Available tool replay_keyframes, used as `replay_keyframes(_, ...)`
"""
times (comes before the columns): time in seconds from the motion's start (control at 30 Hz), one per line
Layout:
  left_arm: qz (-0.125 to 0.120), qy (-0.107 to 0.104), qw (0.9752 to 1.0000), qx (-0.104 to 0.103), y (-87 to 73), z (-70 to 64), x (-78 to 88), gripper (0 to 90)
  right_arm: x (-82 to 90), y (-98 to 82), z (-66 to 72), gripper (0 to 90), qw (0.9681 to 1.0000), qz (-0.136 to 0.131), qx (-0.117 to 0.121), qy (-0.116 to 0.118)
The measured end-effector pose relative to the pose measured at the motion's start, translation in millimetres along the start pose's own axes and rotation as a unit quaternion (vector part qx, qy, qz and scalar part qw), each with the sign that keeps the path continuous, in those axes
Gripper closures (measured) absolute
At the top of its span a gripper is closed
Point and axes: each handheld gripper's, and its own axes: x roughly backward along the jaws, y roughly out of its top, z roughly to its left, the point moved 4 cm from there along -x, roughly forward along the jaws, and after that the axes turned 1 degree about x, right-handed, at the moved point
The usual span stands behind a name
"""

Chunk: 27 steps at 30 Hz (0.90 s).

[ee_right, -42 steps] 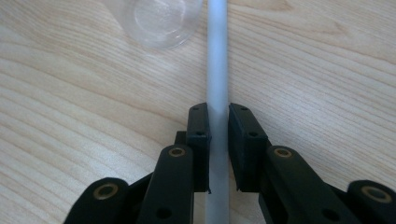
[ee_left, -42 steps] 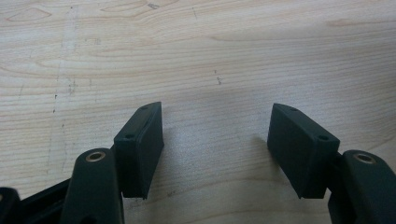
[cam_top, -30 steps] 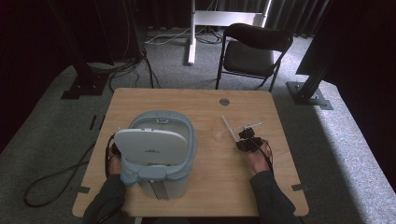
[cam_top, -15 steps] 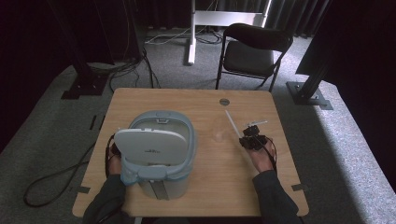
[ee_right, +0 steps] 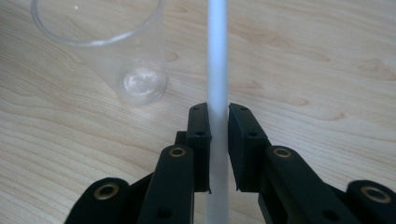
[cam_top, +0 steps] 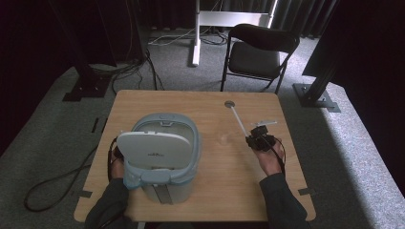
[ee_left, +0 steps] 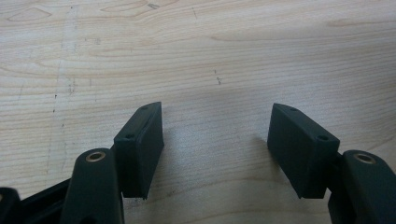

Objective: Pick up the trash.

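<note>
A white stick pinched, a clear cup close by

The white stick [ee_right: 217, 56] was pinched by the right gripper [ee_right: 218, 135], with the clear cup [ee_right: 116, 42] just left; the left gripper [ee_left: 217, 144] was spread wide.

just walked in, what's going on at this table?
A person sits at a wooden table with a gripper in each hand. The right gripper is shut on a white straw, held beside a clear plastic cup standing on the table. The left gripper is open over bare wood, holding nothing. A pale blue-grey bin with its lid raised stands at the person's left.
</note>
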Motion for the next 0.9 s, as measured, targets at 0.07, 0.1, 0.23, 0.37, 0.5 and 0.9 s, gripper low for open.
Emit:
replay_keyframes(0.07, 0.000, 0.000, 1.0000, 0.000, 0.0, 0.0, 0.0, 36.2, 2.2, 1.2, 0.8, 79.1, 1.0000, -0.004, 0.001, 0.000)
replay_keyframes(0.1, 0.000, 0.000, 1.0000, 0.000, 0.0, 0.0, 0.0, 36.2, 3.1, 1.7, 1.5, 79.1, 1.0000, -0.005, 0.001, 0.001)
replay_keyframes(0.23, 0.000, 0.000, 1.0000, 0.000, 0.0, 0.0, 0.0, 36.2, 5.9, 3.5, 4.3, 79.1, 0.9999, -0.011, 0.007, 0.005)
replay_keyframes(0.37, 0.000, 0.000, 1.0000, 0.000, 0.0, 0.0, 0.0, 36.2, 9.6, 6.8, 9.0, 79.1, 0.9995, -0.025, 0.016, 0.014)
replay_keyframes(0.5, 0.000, 0.000, 1.0000, 0.000, 0.0, 0.0, 0.0, 36.2, 14.1, 11.3, 15.8, 79.1, 0.9985, -0.036, 0.034, 0.022)
replay_keyframes(0.9, 0.000, 0.000, 1.0000, 0.000, 0.0, 0.0, 0.0, 36.2, 23.9, 18.8, 26.1, 79.0, 0.9965, -0.055, 0.055, 0.032)
